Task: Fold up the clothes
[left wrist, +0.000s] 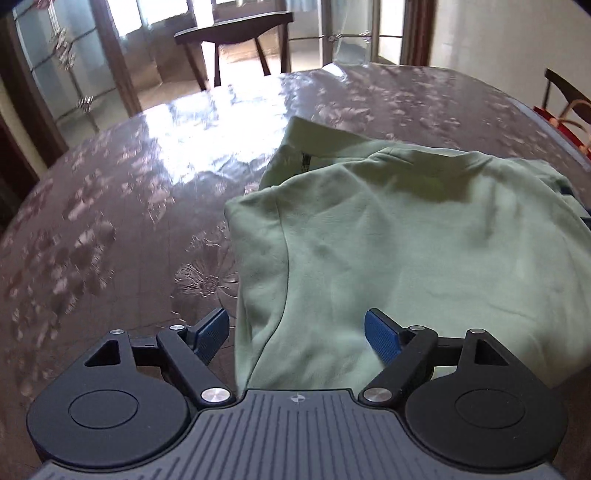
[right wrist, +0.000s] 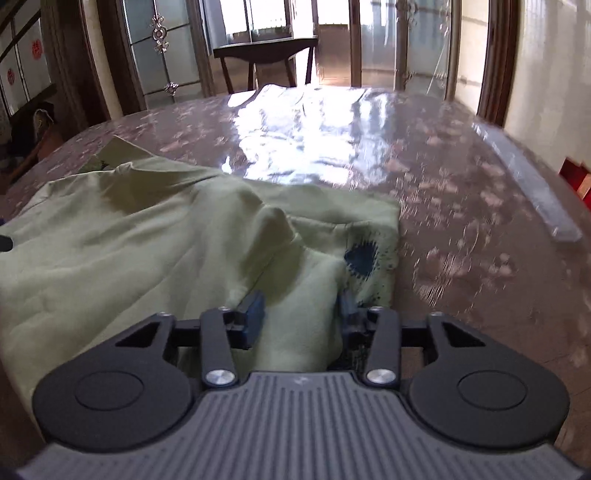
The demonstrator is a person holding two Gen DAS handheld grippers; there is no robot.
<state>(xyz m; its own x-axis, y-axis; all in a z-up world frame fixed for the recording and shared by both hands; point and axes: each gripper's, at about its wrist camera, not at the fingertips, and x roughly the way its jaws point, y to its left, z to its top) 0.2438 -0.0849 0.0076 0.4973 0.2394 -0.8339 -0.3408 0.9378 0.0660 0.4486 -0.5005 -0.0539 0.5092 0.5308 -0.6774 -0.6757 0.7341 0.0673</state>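
A big round table (left wrist: 110, 221) is seen, covered with a shiny brown cloth with pale flowers on it. Bright window light is thrown back from the middle of it. Past the far edge, a small dark wooden table (left wrist: 236, 29) is seen on the floor, with glass doors (left wrist: 66, 62) behind it. At the far right, part of a chair (left wrist: 565, 107) with something red on it is seen.

A soft green shirt (left wrist: 388, 240) is spread on the big table. It is bunched and partly folded over, with its left edge lying on the flowered cloth.

In the left wrist view, the left gripper (left wrist: 297, 334) is held wide open. One blue pad is over the bare table cloth just left of the shirt's edge, and the other is over the green cloth. Nothing is pinched.

In the right wrist view, the same shirt (right wrist: 129, 240) is seen heaped up, with a dark blue printed patch (right wrist: 360, 260) near its right edge. The right gripper (right wrist: 301, 314) is closed on a raised fold of the shirt, and the green cloth is squeezed between its two blue pads. To the right of it, only bare table (right wrist: 480, 221) is seen. At the far right, something red (right wrist: 576, 177) is glimpsed past the table's edge.
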